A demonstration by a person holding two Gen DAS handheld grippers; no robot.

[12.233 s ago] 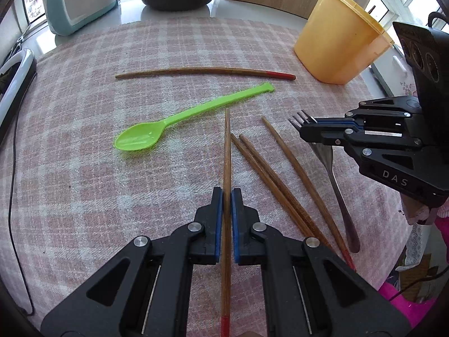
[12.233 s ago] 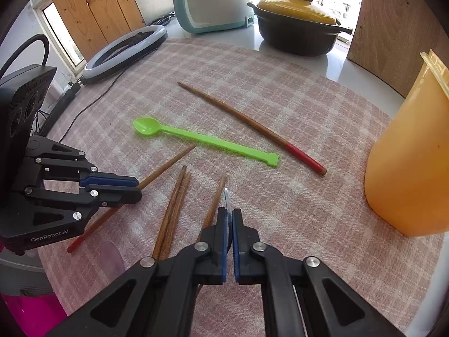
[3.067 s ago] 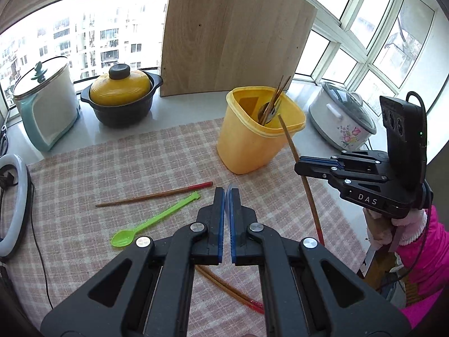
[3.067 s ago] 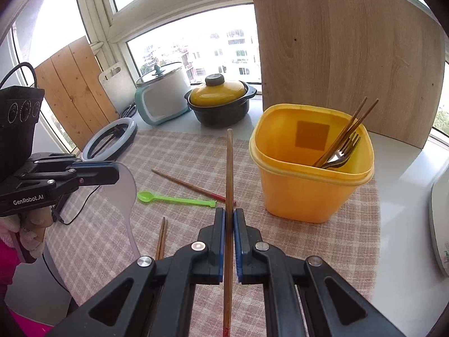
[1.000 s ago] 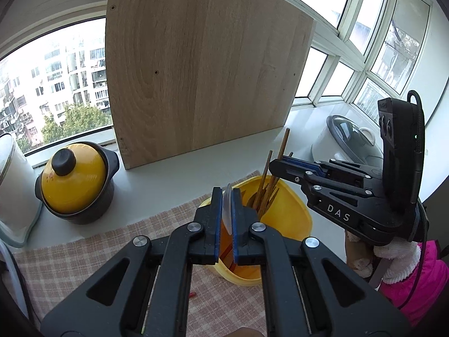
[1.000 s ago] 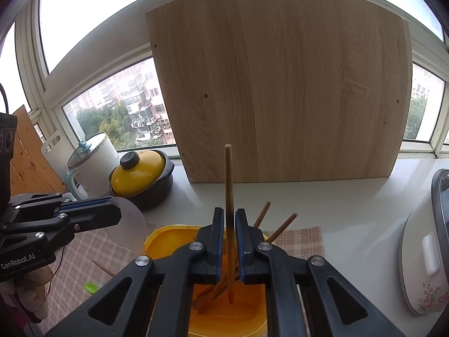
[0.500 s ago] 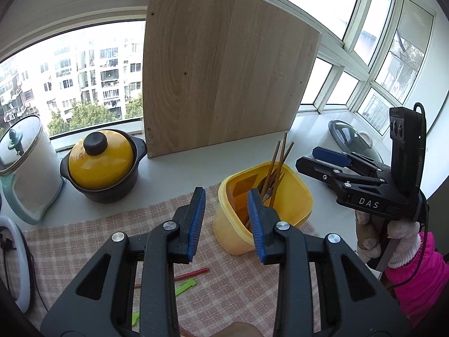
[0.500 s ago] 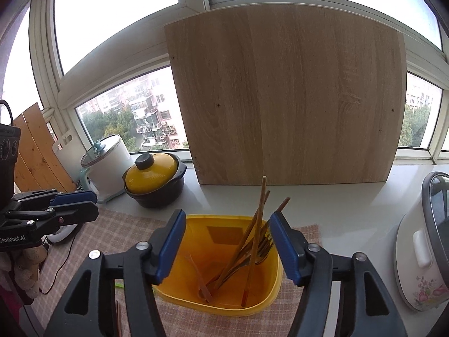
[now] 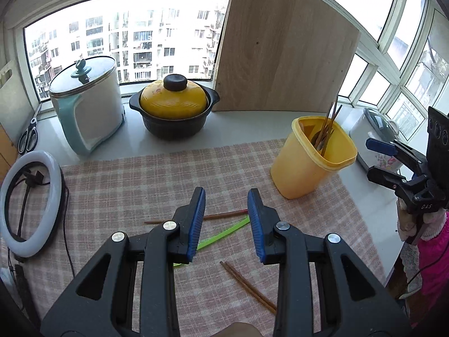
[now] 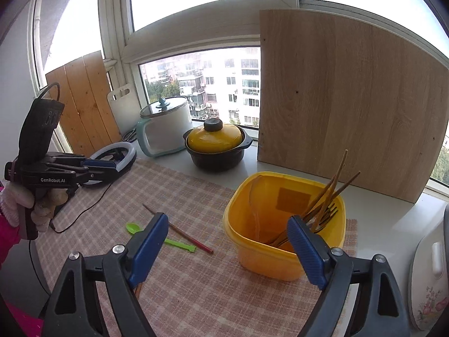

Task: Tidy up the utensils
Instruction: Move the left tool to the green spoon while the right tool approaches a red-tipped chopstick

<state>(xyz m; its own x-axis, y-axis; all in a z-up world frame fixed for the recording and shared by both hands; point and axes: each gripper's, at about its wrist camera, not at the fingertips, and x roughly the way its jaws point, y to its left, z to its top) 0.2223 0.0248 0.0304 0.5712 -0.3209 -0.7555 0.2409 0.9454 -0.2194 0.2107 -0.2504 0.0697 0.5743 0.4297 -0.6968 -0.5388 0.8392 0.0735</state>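
A yellow tub (image 10: pixel 280 258) stands on the checked cloth and holds several wooden chopsticks (image 10: pixel 334 185), a fork and a clear spoon (image 10: pixel 254 196). My right gripper (image 10: pixel 228 221) hangs back from the tub, its jaws opening wide with nothing between them. On the cloth lie a green spoon (image 9: pixel 224 234), a red-tipped chopstick (image 9: pixel 224 214) and a pair of chopsticks (image 9: pixel 247 286). My left gripper (image 9: pixel 226 196) is open and empty above the green spoon's handle. The tub (image 9: pixel 311 163) is far right in its view, beside the right gripper (image 9: pixel 374 160).
A black pot with a yellow lid (image 9: pixel 174 106), a white and teal cooker (image 9: pixel 87 106) and a wooden board (image 9: pixel 280 56) line the back sill. A ring light (image 9: pixel 31 196) with its cable lies left, and a rice cooker (image 10: pixel 429 280) stands right of the tub.
Both grippers opened over the tub. The right let go of a chopstick and the left of the clear spoon. Both then drew back from the tub, the left over the cloth.
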